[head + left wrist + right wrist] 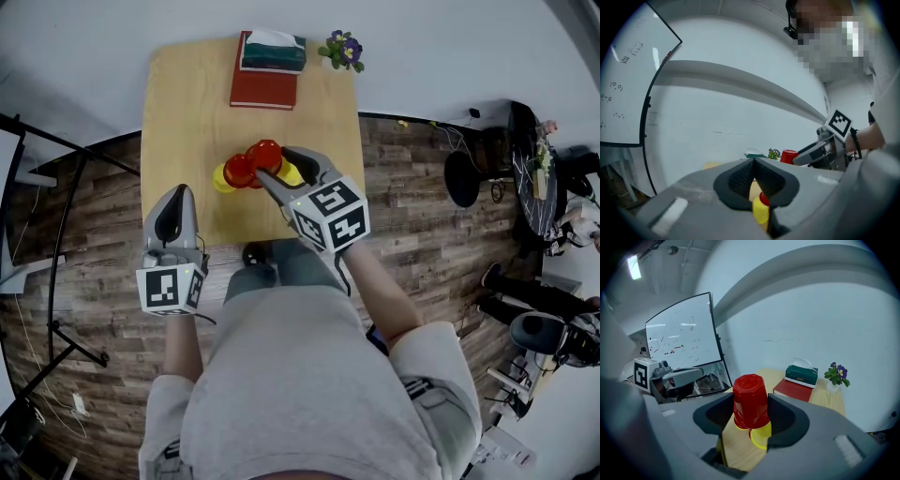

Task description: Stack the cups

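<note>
Several red and yellow cups cluster mid-table. In the right gripper view a red cup (750,401) stands upside down between the jaws of my right gripper (751,416), and both pads press its sides. It sits over a yellow cup (761,437). From the head view the same red cup (265,155) is at my right gripper (279,165), with another red cup (238,170) and yellow cups (223,179) beside it. My left gripper (180,191) is shut and empty near the table's front left. In its own view the held red cup (789,156) shows past its jaws (754,161).
A red book (263,89) with a green tissue box (274,52) lies at the table's (183,112) far end, beside a small flower pot (341,51). A whiteboard (684,338) stands to the left. The floor is wood plank.
</note>
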`<state>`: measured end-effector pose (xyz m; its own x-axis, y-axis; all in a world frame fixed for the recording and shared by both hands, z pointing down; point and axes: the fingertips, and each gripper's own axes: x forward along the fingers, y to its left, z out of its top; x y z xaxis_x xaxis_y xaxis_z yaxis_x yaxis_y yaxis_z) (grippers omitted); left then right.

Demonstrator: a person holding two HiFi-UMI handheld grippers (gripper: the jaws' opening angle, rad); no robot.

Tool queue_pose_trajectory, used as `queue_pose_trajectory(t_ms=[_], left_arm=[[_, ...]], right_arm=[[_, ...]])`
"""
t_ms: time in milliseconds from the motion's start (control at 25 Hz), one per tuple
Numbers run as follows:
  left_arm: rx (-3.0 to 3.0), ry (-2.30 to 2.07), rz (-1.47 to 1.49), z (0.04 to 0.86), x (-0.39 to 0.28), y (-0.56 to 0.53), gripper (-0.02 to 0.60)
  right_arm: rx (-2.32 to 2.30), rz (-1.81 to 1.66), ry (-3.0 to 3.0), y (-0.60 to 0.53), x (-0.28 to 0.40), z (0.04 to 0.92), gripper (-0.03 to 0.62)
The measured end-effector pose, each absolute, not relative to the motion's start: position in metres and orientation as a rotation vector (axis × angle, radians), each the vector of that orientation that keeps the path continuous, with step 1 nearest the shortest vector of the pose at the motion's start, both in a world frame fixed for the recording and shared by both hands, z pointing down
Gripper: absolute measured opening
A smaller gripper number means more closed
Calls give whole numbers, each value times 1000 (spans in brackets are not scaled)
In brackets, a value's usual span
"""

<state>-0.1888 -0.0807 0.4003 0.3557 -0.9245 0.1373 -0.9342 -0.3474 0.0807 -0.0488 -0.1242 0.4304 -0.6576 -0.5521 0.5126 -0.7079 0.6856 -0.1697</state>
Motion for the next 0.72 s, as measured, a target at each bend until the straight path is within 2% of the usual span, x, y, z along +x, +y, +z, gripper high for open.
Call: queue_pose_trajectory(t_ms=[600, 720], left_arm=[[2483, -1686, 86, 399, -193, -76, 5], [2496, -1680, 72, 395, -192, -76, 5]], right_arm=[[1065, 448, -2542, -119, -47, 416, 250], [1141, 395, -2580, -116, -39, 403, 219]])
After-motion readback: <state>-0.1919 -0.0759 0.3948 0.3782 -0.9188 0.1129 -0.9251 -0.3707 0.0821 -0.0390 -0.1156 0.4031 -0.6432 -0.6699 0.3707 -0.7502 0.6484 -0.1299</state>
